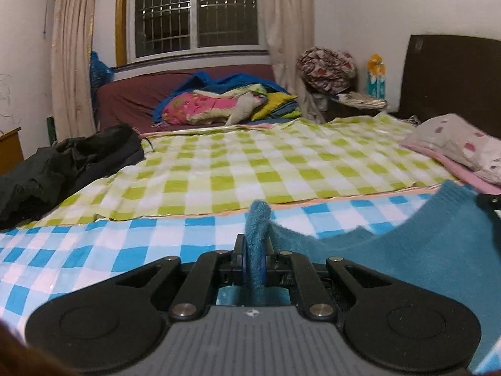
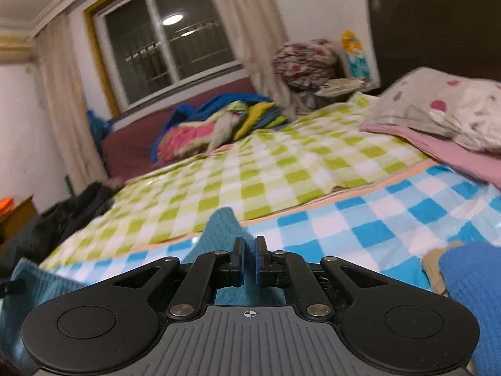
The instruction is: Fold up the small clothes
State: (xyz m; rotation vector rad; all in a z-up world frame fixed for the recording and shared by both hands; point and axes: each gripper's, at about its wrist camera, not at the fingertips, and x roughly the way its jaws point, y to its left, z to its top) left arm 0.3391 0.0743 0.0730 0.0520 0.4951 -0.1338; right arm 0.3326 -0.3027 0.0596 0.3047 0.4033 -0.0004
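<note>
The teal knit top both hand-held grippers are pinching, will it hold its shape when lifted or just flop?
Probably flop: the teal knit top sags in a curve away from the left hand-held gripper. Its fuzzy, thick-looking knit likely resists slipping where it bunches between the pads. It peaks at the right hand-held gripper too, so it seems light and limp.

Teal knit garment (image 1: 422, 250) on blue-and-white checked sheet (image 1: 78, 250); green-and-white checked sheet (image 1: 250, 163) beyond.

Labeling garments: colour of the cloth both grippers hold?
Teal knit cloth, clearest in the left wrist view.
</note>
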